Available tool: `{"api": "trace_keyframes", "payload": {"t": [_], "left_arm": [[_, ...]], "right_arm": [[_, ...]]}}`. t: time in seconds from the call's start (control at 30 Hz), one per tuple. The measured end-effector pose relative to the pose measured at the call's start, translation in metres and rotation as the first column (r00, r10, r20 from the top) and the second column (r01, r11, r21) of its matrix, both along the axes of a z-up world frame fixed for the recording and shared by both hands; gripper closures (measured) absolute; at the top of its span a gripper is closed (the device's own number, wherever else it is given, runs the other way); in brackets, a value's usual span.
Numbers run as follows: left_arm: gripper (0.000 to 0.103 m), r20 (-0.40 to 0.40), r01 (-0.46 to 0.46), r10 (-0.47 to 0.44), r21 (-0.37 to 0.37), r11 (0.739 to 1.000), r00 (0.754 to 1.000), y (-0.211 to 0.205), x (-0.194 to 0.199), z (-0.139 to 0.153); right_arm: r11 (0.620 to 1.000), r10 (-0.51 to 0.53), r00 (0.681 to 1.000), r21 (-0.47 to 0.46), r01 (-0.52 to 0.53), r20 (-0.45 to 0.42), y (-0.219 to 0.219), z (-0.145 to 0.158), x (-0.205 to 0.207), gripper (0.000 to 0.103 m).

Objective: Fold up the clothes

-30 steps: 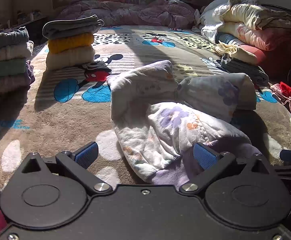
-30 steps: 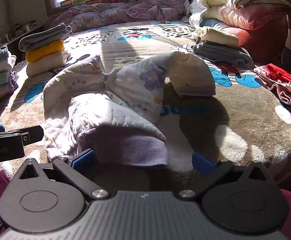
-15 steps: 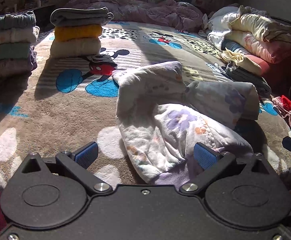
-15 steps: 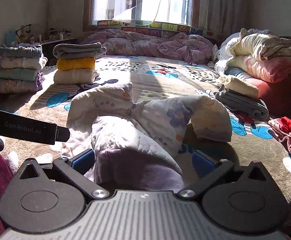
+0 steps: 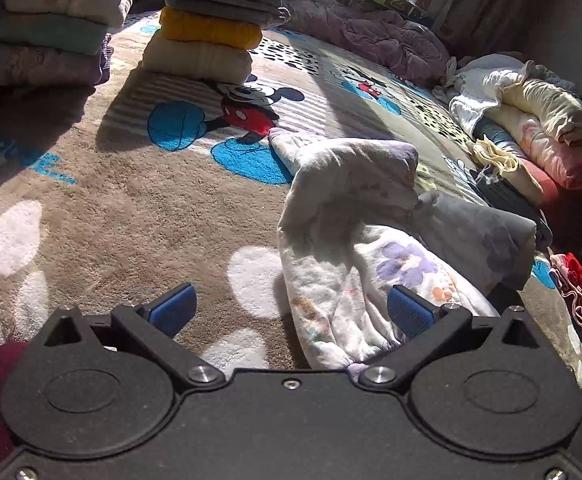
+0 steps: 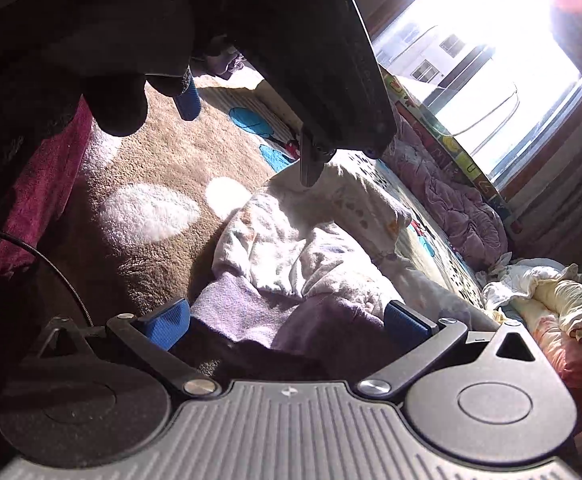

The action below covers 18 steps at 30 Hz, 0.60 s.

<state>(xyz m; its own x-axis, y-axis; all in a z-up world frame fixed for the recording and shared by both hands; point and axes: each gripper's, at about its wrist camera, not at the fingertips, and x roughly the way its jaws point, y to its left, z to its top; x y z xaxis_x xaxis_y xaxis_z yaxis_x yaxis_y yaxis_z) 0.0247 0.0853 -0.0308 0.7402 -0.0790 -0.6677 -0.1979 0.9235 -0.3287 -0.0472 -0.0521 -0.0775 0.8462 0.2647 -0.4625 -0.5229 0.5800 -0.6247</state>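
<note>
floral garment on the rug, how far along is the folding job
Done: two stacks of folded clothes stand at the back of the rug. In hand: nothing; the floral garment lies crumpled, with the left gripper and right gripper open over it. Left: folding it, plus the unfolded heap at the right.

My left gripper [image 5: 290,314] is matte black plastic: two round discs, silver pivot screws, ribbed blue pads [image 5: 173,312] on angled black arms. My right gripper [image 6: 287,324], lower frame, has a ribbed grey plate and a thin black cable [image 6: 39,258] at left. My fuzzy magenta sleeve [image 6: 31,200] fills the left edge
</note>
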Motion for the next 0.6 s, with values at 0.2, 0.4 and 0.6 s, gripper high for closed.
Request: {"api": "trace_keyframes", "payload": {"t": [0.2, 0.4, 0.6], "left_arm": [[0.0, -0.003, -0.008, 0.008, -0.048, 0.999, 1.0, 0.011, 0.001, -0.002], [0.0, -0.001, -0.017, 0.016, -0.089, 0.996, 1.0, 0.022, 0.002, -0.005], [0.0, 0.0, -0.004, 0.004, -0.103, 0.995, 1.0, 0.023, 0.004, -0.007]], "right_arm": [[0.991, 0.05, 0.999, -0.121, -0.051, -0.013, 0.014, -0.024, 0.013, 0.001], [0.982, 0.067, 0.996, -0.18, -0.054, 0.064, 0.014, -0.021, 0.017, 0.001], [0.976, 0.032, 0.999, -0.215, -0.037, -0.027, -0.002, -0.042, 0.034, 0.001]]}}
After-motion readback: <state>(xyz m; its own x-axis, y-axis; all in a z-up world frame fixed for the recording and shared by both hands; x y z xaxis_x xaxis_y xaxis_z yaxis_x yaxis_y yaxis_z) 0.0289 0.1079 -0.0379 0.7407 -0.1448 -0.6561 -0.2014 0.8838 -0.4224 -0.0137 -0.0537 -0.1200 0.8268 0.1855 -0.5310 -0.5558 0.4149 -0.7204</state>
